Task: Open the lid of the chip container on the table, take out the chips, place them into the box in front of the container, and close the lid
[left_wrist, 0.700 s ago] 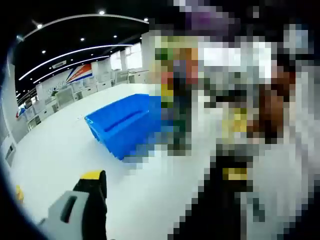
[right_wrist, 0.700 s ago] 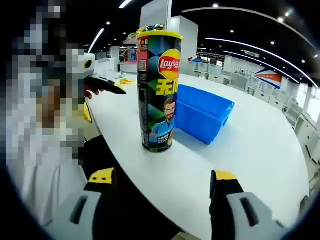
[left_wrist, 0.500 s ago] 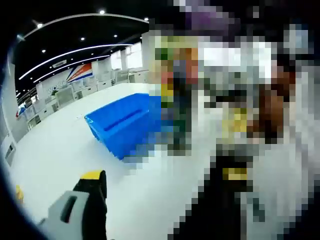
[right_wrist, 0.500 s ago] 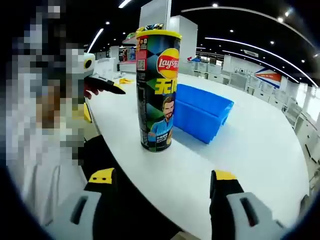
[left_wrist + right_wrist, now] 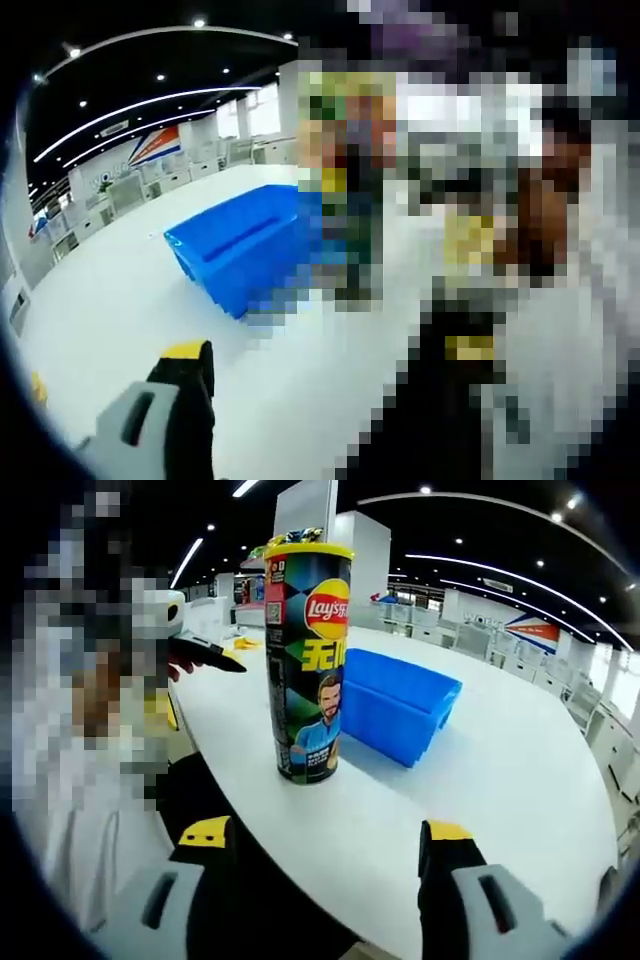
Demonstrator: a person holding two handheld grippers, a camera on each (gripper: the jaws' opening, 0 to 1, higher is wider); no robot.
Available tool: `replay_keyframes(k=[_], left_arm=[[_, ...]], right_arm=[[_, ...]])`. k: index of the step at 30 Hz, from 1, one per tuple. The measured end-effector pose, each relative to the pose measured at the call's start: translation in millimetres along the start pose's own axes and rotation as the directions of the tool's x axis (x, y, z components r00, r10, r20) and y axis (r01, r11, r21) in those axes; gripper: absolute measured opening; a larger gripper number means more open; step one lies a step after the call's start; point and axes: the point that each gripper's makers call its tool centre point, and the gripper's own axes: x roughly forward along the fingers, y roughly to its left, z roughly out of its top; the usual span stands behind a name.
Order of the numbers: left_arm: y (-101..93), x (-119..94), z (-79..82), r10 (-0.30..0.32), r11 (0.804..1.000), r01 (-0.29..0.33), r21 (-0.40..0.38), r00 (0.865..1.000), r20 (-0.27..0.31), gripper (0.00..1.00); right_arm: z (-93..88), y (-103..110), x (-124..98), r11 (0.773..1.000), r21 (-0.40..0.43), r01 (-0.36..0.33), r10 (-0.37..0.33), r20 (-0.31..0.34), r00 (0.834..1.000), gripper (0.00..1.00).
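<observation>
In the right gripper view a tall Lay's chip can [image 5: 305, 665] stands upright on the white table [image 5: 500, 770], with its yellow lid [image 5: 308, 551] on. The blue box [image 5: 400, 705] sits just behind and to the right of the can; it also lies ahead on the table as the blue box [image 5: 235, 245] in the left gripper view. My right gripper [image 5: 325, 840] is open, short of the can, with nothing between its jaws. My left gripper [image 5: 328, 360] is open too, with one yellow-tipped jaw clear at the lower left and the other blurred by a patch.
The table's curved near edge [image 5: 230, 780] runs below the can, with dark floor under it. A person's fingers on a black part [image 5: 205, 652] reach in from the left. Desks and white pillars stand far behind. Bare white tabletop spreads to the right of the box.
Both views have shifted slightly, so the can and the box sit a little further left in them. Neither the can nor the box has moved, and both grippers stay open.
</observation>
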Motion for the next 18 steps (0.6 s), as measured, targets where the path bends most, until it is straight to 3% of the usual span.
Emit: replay_keyframes(k=[4, 6, 8, 16, 18], left_arm=[[-3.1, 2, 2.6, -0.014, 1.0, 0.014, 0.015, 1.0, 0.005, 0.94], [-7.9, 4, 8.2, -0.044, 0.999, 0.043, 0.032, 0.998, 0.034, 0.95], [-16.3, 6, 12.6, -0.1, 0.993, 0.095, 0.077, 0.993, 0.067, 0.95], [-14.2, 15, 24.6, -0.139, 0.988, 0.127, 0.092, 0.981, 0.137, 0.94], [-16.8, 19, 30.8, -0.172, 0.984, 0.161, 0.081, 0.971, 0.163, 0.94]], right_arm=[[-0.7, -1, -1, 1.0, -0.001, 0.003, -0.003, -0.003, 1.0, 0.73], [-0.8, -1, -2, 1.0, 0.001, 0.004, -0.004, -0.005, 1.0, 0.72], [0.6, -1, -2, 1.0, 0.002, 0.005, -0.005, 0.0, 1.0, 0.72], [2.4, -1, -3, 1.0, -0.003, 0.006, -0.006, 0.001, 1.0, 0.72], [3.7, -1, -4, 1.0, -0.005, 0.01, -0.01, 0.002, 1.0, 0.72]])
